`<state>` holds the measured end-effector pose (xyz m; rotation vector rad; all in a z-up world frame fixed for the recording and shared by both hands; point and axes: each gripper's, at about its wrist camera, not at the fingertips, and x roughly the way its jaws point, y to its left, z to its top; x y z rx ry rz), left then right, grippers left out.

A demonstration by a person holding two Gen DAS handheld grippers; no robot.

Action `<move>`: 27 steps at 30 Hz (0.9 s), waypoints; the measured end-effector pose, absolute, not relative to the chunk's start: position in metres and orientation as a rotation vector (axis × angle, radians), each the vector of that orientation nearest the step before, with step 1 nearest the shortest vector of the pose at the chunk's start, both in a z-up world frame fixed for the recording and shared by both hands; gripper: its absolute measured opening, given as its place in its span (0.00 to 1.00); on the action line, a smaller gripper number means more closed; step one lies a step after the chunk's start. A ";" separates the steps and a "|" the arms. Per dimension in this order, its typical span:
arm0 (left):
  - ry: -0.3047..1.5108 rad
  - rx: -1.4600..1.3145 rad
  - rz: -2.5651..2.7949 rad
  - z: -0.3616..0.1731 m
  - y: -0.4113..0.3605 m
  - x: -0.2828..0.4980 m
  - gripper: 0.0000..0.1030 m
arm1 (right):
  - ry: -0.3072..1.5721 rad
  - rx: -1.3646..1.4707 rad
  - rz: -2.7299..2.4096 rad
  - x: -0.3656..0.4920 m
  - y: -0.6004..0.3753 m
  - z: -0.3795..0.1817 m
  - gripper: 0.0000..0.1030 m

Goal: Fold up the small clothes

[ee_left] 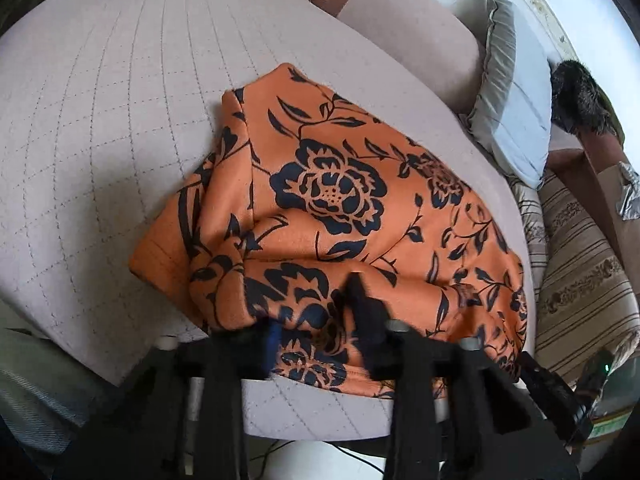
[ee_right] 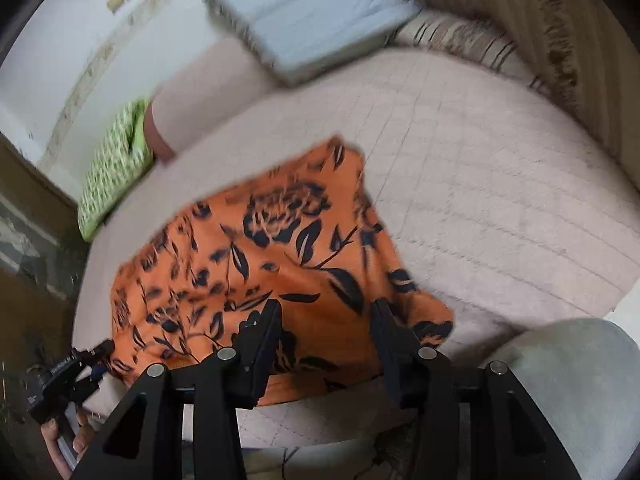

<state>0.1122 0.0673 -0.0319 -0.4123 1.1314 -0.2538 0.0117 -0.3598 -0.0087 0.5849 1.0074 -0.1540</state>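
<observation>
The orange floral garment lies on the quilted cushion, directly ahead of and beneath both tongs, with its near hem close to the cushion's front edge. It is already doubled over itself: I see stacked layers and a flap of plain orange hem sticking out on the far side from the right tongs. I judge the fabric light, soft and limp, with a slightly napped face that should not slip much between pads. It will sag and drag if lifted by one point, so it wants two holds taken together on the near hem, one toward each corner.

The left gripper sits at the near hem. The picture is blurred there, but its fingers look drawn nearly together with a ridge of cloth bunched between them; I judge it clamped on the garment. In the right wrist view that tool shows at the garment's near left corner, with the person's hand under it.

The right gripper has its jaws standing apart over the near edge, cloth below and between them, the pads not pressing. It holds nothing yet.

Beyond the garment, well ahead of the tongs, lie a pale grey pillow and a green patterned cloth.
</observation>
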 end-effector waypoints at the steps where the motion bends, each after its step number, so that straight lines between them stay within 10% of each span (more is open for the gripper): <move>1: 1.118 -0.371 -0.245 -0.031 0.063 0.111 0.09 | 1.062 0.559 -0.176 0.020 -0.357 -0.017 0.43; 7: 1.008 -0.271 -0.215 -0.005 0.068 0.088 0.06 | 1.087 0.437 -0.262 0.021 -0.351 -0.008 0.02; 12: 1.238 -0.248 -0.171 -0.056 0.062 0.108 0.06 | 1.163 0.338 -0.370 0.031 -0.350 -0.021 0.02; 24: 1.065 -0.434 -0.198 -0.005 0.119 0.084 0.24 | 0.777 0.575 -0.249 -0.011 -0.372 0.041 0.05; 27: 1.043 -0.481 -0.170 0.004 0.129 0.081 0.24 | 0.693 0.596 -0.126 -0.010 -0.357 0.062 0.30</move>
